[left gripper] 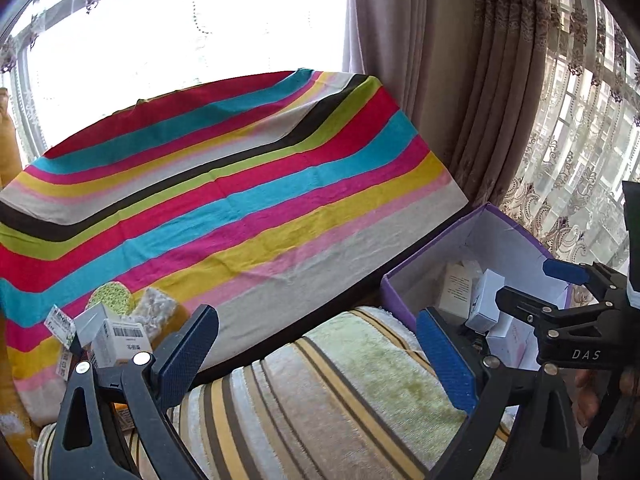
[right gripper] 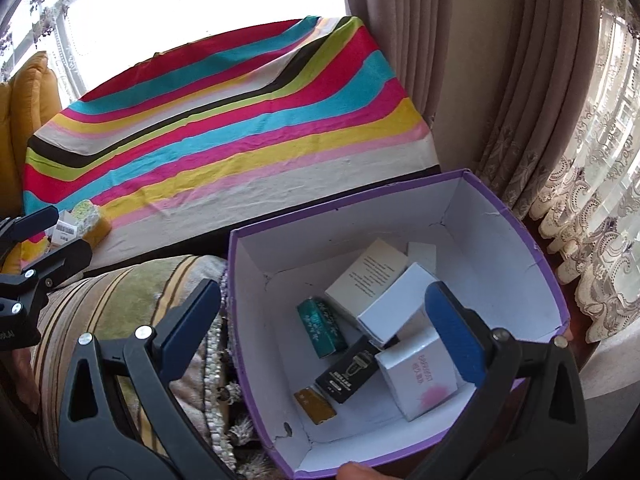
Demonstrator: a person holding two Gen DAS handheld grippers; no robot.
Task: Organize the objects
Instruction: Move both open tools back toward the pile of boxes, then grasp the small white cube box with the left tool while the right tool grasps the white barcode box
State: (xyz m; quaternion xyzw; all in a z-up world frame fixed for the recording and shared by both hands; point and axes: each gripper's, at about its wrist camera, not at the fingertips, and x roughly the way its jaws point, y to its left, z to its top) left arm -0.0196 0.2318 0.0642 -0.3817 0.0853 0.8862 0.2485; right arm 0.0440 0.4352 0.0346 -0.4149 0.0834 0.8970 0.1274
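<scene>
Two grippers, both wide open, nothing held. Lower left: pile of small white cardboard boxes [left gripper: 116, 340] on rainbow-striped cloth [left gripper: 248, 184], left gripper [left gripper: 316, 356] over striped plush cushion [left gripper: 340, 392]. Lower right: purple cardboard box with white lining [right gripper: 500, 240] holding small cartons, right gripper [right gripper: 328, 328] above it, empty.

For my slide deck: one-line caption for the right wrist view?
Open right claw above purple cardboard box holding small packages, beside striped cloth.
</scene>
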